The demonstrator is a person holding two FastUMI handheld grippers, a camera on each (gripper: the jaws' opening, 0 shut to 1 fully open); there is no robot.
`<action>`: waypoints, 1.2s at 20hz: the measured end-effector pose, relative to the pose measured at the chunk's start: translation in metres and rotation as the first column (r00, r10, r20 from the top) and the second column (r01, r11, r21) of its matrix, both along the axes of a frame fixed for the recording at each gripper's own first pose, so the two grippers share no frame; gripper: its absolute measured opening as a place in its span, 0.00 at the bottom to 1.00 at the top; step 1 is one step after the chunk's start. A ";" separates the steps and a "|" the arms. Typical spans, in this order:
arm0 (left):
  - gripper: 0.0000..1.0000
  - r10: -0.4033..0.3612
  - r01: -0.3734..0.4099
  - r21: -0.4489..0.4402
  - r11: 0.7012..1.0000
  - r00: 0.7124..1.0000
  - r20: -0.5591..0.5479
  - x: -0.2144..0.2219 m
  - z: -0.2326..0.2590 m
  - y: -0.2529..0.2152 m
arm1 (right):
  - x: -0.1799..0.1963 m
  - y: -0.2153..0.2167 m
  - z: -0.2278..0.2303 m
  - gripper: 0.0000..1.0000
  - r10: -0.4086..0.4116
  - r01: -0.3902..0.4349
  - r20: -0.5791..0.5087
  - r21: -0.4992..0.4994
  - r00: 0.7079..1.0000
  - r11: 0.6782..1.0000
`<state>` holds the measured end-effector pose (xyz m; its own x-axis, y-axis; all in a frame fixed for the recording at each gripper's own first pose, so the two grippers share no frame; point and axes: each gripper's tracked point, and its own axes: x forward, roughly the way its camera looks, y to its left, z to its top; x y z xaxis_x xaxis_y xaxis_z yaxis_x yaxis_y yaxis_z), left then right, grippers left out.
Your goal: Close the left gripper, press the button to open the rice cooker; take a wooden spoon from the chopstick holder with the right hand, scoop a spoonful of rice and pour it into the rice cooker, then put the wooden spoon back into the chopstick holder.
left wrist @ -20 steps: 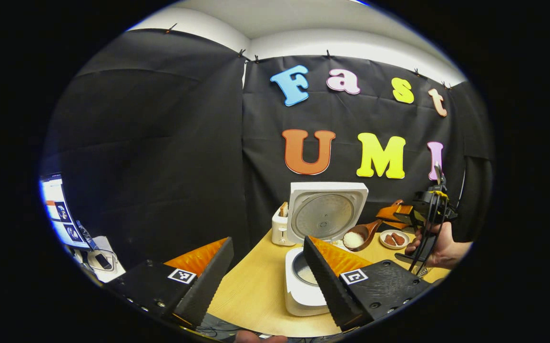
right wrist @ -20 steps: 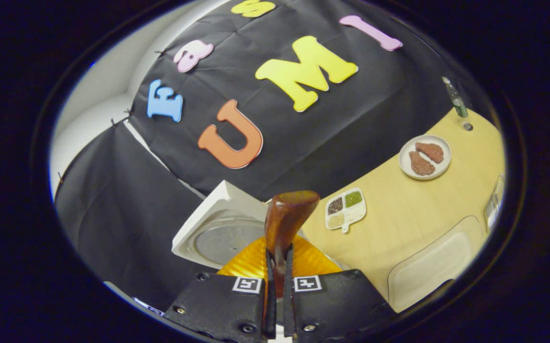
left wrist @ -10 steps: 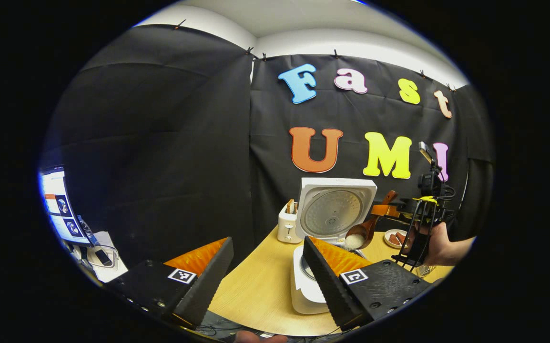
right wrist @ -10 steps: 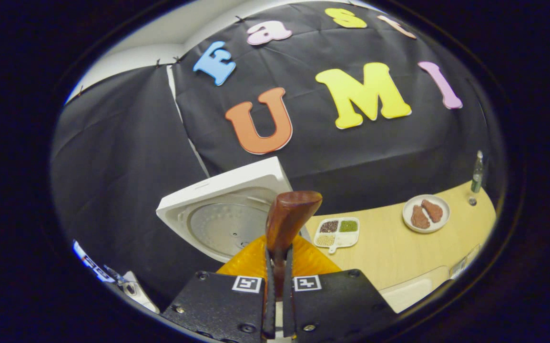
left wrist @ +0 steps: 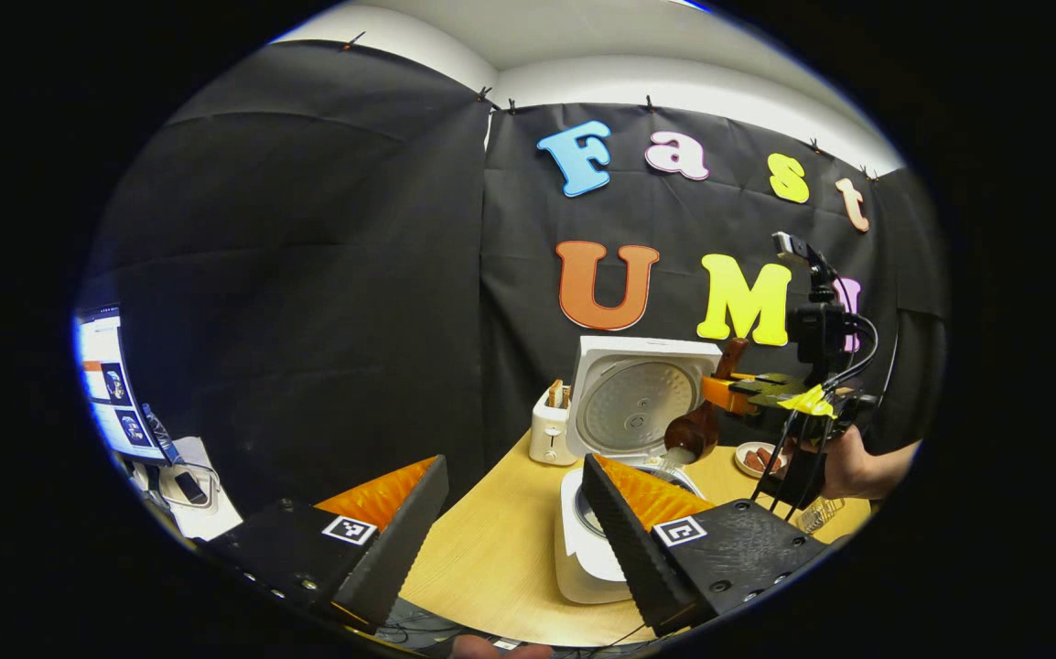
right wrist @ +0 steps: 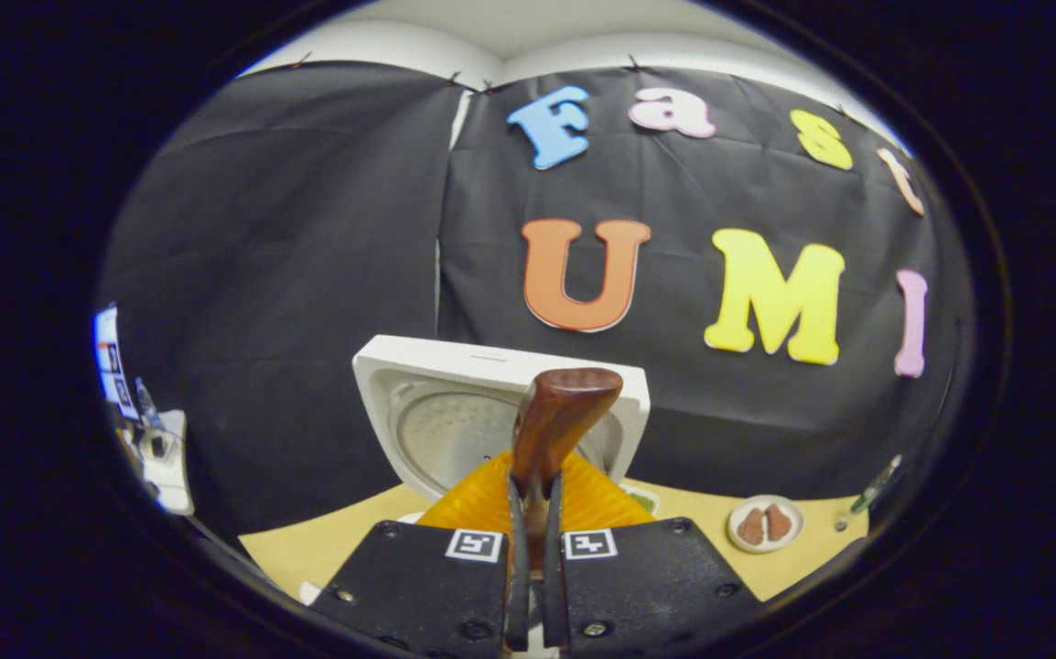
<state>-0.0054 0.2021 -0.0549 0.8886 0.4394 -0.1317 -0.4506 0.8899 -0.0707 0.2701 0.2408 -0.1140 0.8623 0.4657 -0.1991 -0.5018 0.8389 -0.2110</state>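
Note:
In the left gripper view the white rice cooker (left wrist: 583,558) stands on the table with its lid (left wrist: 640,403) raised. My left gripper (left wrist: 514,469) hangs open in front of it, holding nothing. Over the pot, my right gripper (left wrist: 752,394) holds the wooden spoon (left wrist: 695,430) tipped bowl-down, and white rice (left wrist: 671,456) spills from it toward the pot. In the right gripper view my right gripper (right wrist: 533,490) is shut on the spoon's brown handle (right wrist: 565,410), with the cooker lid (right wrist: 455,423) behind it. The spoon's bowl is hidden there.
A white toaster (left wrist: 547,428) stands left of the cooker. A small plate of brown meat pieces (right wrist: 765,523) and a bottle (right wrist: 873,482) sit on the wooden table (left wrist: 491,549) to the right. A hand (left wrist: 848,462) holds the right gripper. A monitor (left wrist: 112,384) glows far left.
The right gripper has risen and rolled, tipping the spoon from level to bowl-down over the cooker, so rice now falls out. The left gripper stays open, almost still.

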 end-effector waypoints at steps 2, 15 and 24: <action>0.94 0.002 -0.002 0.004 1.000 1.000 0.006 0.001 0.000 0.000 | -0.008 0.005 0.007 0.11 0.037 -0.034 0.065 -0.050 0.997 0.998; 0.94 -0.012 0.012 0.002 1.000 0.999 0.040 0.006 0.006 -0.019 | -0.023 -0.004 0.027 0.11 0.047 -0.045 -0.020 0.081 0.999 0.996; 0.94 -0.058 0.059 -0.023 0.998 0.998 0.032 0.011 0.016 -0.057 | -0.050 -0.104 0.075 0.11 -0.026 0.104 -0.197 0.397 0.980 0.912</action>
<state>0.0055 0.1448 -0.0388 0.9166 0.3833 -0.1135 -0.3947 0.9127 -0.1053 0.2200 0.1367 -0.0385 0.8598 0.4838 -0.1633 -0.4403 0.8645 0.2425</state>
